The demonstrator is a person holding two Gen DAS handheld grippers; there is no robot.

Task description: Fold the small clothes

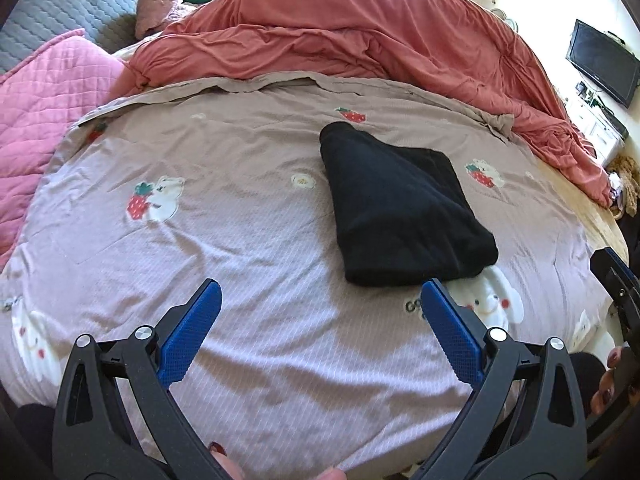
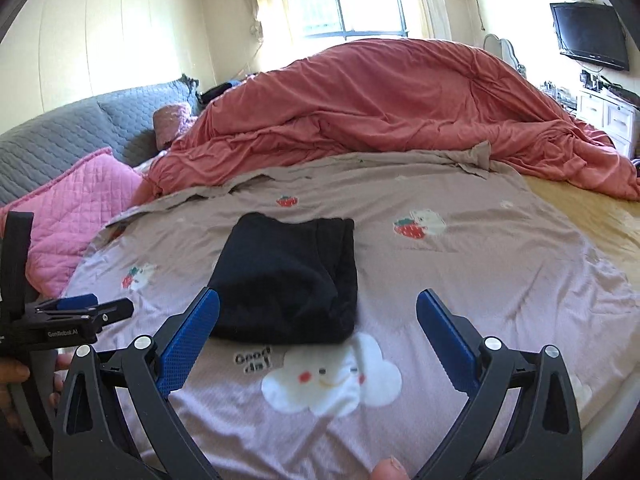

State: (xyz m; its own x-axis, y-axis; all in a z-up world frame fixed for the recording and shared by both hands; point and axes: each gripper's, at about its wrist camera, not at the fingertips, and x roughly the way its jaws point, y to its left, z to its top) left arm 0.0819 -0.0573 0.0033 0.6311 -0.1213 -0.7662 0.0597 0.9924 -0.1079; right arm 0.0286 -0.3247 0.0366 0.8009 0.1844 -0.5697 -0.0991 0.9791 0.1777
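A black garment lies folded into a compact bundle on the pale purple bedspread; it also shows in the right wrist view. My left gripper is open and empty, held above the bedspread just in front and to the left of the garment. My right gripper is open and empty, just in front of the garment's near edge. The left gripper also shows side-on in the right wrist view at the far left.
A rumpled red duvet is heaped across the back of the bed. A pink quilted pillow and a grey sofa lie at the left. A TV and a white cabinet stand at the right.
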